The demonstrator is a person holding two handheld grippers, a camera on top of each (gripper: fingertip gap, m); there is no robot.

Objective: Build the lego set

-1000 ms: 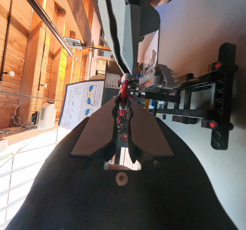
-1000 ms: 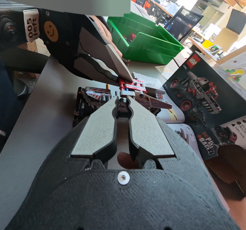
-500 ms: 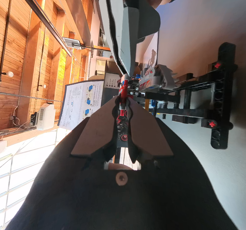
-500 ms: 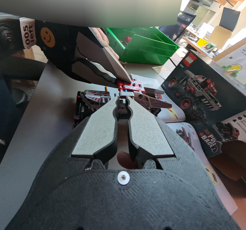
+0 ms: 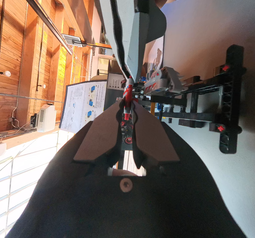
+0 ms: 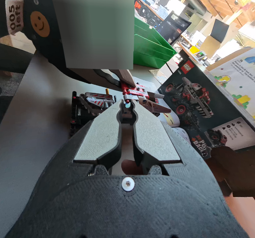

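The part-built lego truck point(image 6: 93, 107), a black frame with grey toothed panels, lies on the grey table point(image 6: 34, 128). My left gripper point(image 5: 127, 104) is shut on a red panel point(image 5: 128, 95) at the model's top. In the right wrist view the left gripper's brown fingers point(image 6: 127, 77) come in from the upper left onto that red panel point(image 6: 133, 90). My right gripper point(image 6: 126, 103) is shut on a dark part of the model just under the red panel. Its grey fingers point(image 5: 132, 52) come down from above in the left wrist view. The black frame point(image 5: 229, 100) extends to the right there.
The dark lego set box point(image 6: 193, 107) stands to the right, with an open instruction booklet point(image 6: 171, 119) before it. Green bins point(image 6: 149, 52) sit at the back. A white printed sheet point(image 6: 237, 71) stands at far right and also shows in the left wrist view point(image 5: 85, 104). My two grippers' fingertips are within a few centimetres of each other.
Both grippers keep their hold. The right wrist view has drawn a little closer to the model, and the left gripper sits higher and larger in it.
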